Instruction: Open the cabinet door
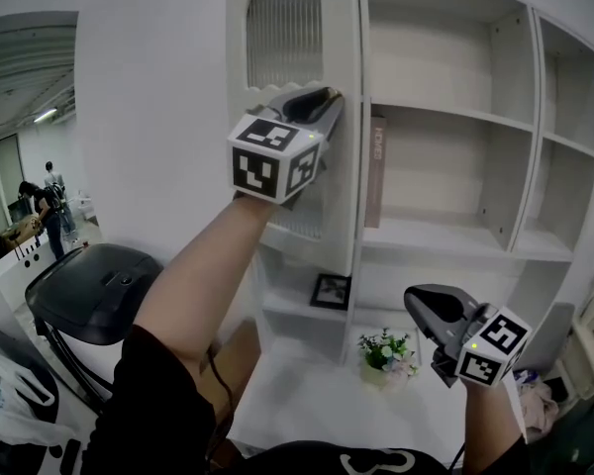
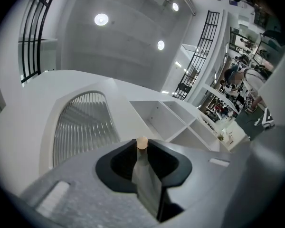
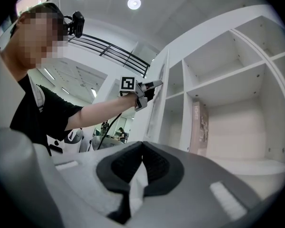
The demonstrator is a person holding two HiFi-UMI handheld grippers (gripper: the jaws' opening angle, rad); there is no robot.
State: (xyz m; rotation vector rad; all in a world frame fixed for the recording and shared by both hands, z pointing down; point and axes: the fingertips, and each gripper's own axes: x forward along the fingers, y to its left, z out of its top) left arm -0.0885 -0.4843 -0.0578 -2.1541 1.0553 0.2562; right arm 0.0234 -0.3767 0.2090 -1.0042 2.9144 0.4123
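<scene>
Door (image 1: 287,38) first: a white panel with an arched, ribbed window, sitting upper centre in the head view, on the left column of the shelf unit (image 1: 445,117). In the right gripper view its free edge seems to stand slightly proud of the front, though I can't say for sure it is ajar.

Take-hold point is the small pale knob (image 2: 141,143) on that edge, and the left gripper (image 1: 329,97) is on it, fingers pinching the knob at their very tips. That is the right spot, I reckon, since it looks to be the edge away from the hinges.

Handling looks easy enough. The panel should be stiff and light on its hinges, so a gentle, steady pull ought to do. The knob is little, round and probably smooth, so it could slip from a tip pinch. The ribbed pane looks fragile, so no yanking.

Lower right, the right gripper (image 1: 413,300) hangs well apart from the door, fingers pressed together on nothing. Beyond it sit a book (image 1: 376,171) on a shelf, a picture frame (image 1: 331,291) and a flower pot (image 1: 386,354) below.
</scene>
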